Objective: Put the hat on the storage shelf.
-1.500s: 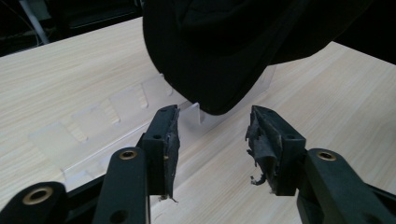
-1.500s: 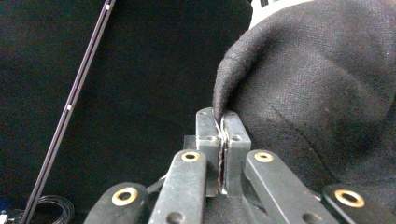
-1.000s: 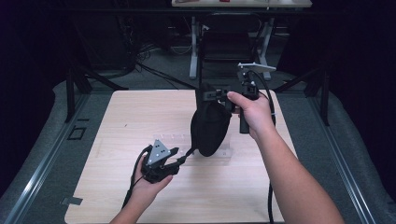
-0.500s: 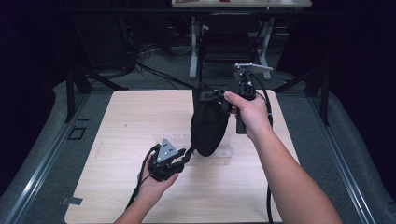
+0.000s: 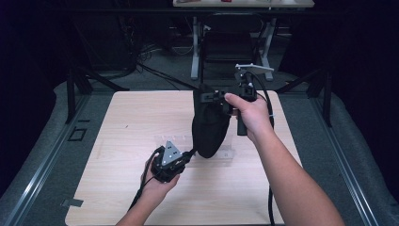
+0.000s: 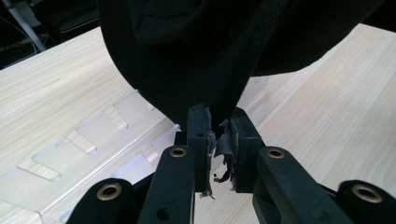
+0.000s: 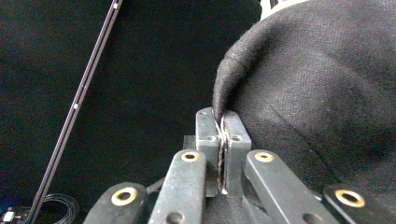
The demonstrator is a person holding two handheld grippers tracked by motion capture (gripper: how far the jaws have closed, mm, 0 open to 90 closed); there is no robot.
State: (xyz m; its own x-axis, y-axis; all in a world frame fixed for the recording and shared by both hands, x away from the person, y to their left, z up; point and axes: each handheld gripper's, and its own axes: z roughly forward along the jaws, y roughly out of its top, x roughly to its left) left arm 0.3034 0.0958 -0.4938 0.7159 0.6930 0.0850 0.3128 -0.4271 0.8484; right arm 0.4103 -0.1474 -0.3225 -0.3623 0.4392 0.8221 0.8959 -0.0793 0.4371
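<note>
A black cloth pouch [image 5: 209, 127] hangs upright over the wooden table [image 5: 127, 117]. My right gripper [image 5: 207, 96] holds it up by its top hem, and in the right gripper view the jaws [image 7: 222, 119] stand pressed together on that hem of the cloth [image 7: 317, 93]. My left gripper [image 5: 190, 153] is low at the cloth's bottom end. Its jaws have just been closing, and in the left gripper view they [image 6: 218, 126] pinch a dark edge band of the cloth [image 6: 187, 56].
A clear acrylic slotted rack [image 5: 174, 141] lies flat on the table under the cloth, also seen as the rack [image 6: 93, 140] to the left of the jaws. A dark chair [image 5: 226, 44] and desk legs stand beyond the far edge. Metal rails run along both sides.
The left gripper has shifted slightly right toward the cloth's lower end and its jaws have closed on the fabric. The right hand has kept the cloth up in the same place.
</note>
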